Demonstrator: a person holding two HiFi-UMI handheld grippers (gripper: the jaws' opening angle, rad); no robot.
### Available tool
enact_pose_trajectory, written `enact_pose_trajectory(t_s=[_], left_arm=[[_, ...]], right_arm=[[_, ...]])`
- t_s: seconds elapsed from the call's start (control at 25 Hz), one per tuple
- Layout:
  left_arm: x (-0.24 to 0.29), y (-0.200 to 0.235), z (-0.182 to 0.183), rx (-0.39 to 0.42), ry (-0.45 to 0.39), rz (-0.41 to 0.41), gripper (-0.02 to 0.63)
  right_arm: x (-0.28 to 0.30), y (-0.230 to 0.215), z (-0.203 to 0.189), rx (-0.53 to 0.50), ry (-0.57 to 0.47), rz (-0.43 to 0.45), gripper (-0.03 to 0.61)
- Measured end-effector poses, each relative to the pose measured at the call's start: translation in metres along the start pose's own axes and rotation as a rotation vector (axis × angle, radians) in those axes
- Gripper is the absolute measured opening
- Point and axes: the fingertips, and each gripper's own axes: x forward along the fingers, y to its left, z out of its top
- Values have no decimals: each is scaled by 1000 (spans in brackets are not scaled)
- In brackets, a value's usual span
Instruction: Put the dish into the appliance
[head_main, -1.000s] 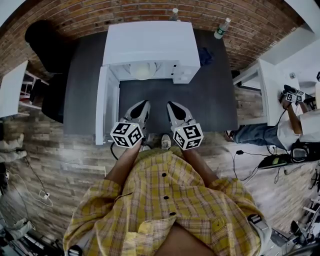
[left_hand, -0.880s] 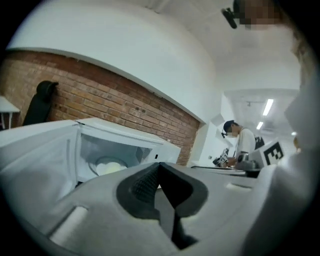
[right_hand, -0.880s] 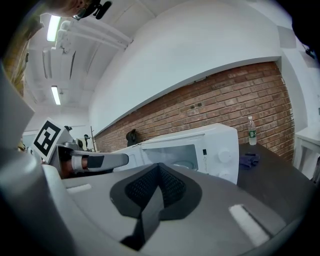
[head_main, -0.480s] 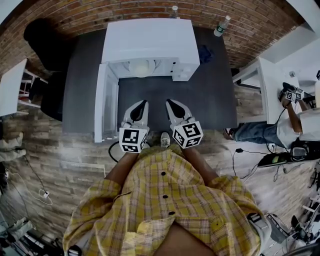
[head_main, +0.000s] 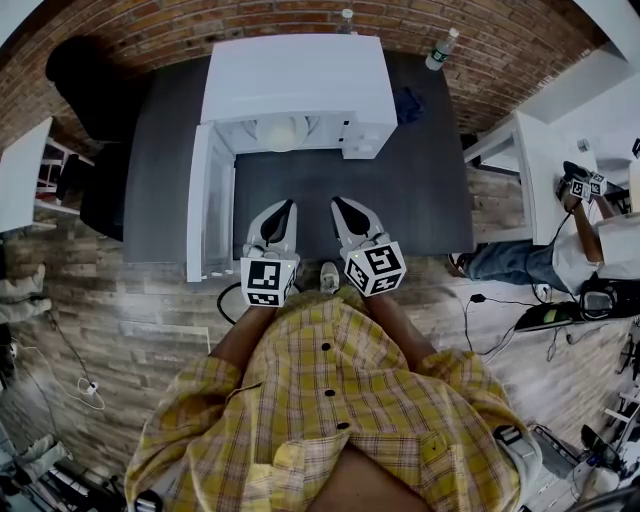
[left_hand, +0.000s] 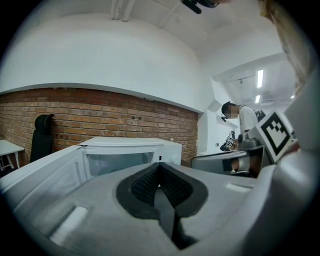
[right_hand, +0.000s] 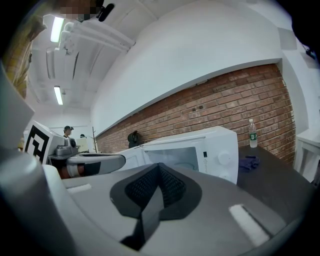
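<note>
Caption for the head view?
Left gripper and right gripper, shut and empty, face the open microwave with a pale dish inside.

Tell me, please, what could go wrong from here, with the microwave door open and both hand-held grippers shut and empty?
1. The microwave has its open door jutting toward the person, close beside the left hand-held gripper; a sideways swing could knock it.
2. The pale dish seems to sit near the cavity's front, so shutting the door might bump it.
</note>
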Motion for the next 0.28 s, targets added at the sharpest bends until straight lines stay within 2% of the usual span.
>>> enact_pose_trajectory(t_s=[0.28], left_arm=[[0,-1,1,3,-7,8,-2]], right_arm=[[-3,-1,0,-1,-5,0,3]])
